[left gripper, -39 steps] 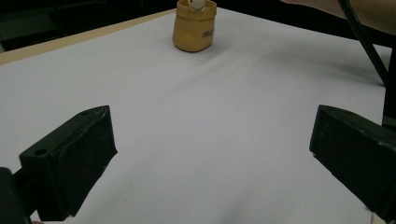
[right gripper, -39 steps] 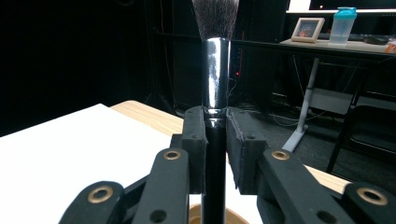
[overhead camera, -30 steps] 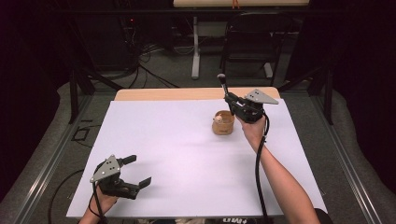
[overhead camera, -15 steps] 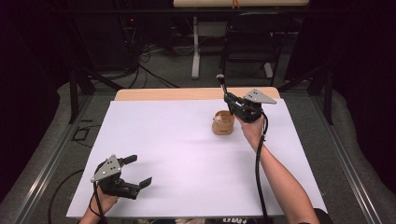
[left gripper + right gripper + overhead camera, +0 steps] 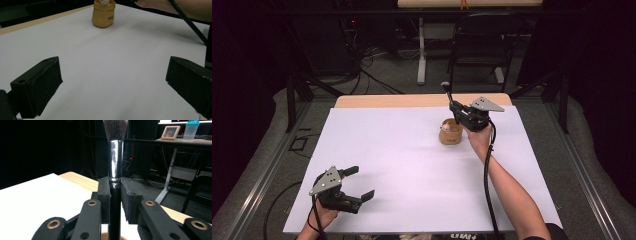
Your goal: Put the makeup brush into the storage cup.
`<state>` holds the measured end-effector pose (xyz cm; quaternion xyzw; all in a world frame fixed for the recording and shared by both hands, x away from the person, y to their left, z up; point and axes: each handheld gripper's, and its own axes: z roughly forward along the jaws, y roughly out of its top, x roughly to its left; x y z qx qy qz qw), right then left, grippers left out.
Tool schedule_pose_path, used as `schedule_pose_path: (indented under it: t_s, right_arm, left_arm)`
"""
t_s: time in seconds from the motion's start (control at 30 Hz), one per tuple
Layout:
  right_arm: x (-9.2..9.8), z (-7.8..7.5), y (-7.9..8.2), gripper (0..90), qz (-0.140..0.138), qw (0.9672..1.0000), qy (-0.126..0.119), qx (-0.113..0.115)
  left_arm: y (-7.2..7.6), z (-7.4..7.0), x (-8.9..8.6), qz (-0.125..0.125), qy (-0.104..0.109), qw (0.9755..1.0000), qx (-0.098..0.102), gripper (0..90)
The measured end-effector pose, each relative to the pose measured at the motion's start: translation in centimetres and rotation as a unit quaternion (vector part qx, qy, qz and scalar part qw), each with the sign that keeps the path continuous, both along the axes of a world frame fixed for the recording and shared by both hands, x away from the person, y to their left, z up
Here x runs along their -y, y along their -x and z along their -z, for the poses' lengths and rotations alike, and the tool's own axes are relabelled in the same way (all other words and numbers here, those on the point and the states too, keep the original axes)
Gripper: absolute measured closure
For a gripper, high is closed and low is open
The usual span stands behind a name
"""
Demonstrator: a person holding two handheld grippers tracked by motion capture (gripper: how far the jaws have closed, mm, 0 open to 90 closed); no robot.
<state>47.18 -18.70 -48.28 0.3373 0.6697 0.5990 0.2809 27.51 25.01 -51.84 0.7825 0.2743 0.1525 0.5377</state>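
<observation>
Your right gripper point(image 5: 455, 106) has its jaws clamped on the dark handle of a makeup brush point(image 5: 115, 157), whose long axis stands nearly upright, bristles up. The brush hangs just above the small tan pot point(image 5: 451, 132), near the table's point(image 5: 412, 170) far right part, so the coming move looks like a straight line down. Your left gripper point(image 5: 357, 183) rests at the near left corner, jaws wide apart and empty, well apart from the pot. The pot's dark lettering is too small to read.

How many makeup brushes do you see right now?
1. The makeup brush stands upright, clamped in the right claw above the small tan pouch. Something pale sits in the pouch's mouth; more could be hidden inside.
</observation>
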Motion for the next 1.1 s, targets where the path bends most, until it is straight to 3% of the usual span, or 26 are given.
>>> schedule_pose_path:
  t_s: [0.53,1.1]
  right_arm:
    - [0.6,2.0,-0.8,77.8,0.001,0.9994,-0.001,-0.035]
    - [0.4,2.7,-0.8,77.5,-0.002,0.9991,0.014,-0.041]
  left_arm:
    - [0.0,0.0,0.0,0.002,0.000,1.0000,0.000,0.2]
    - [0.0,0.0,0.0,0.002,0.001,1.0000,-0.001,0.2]
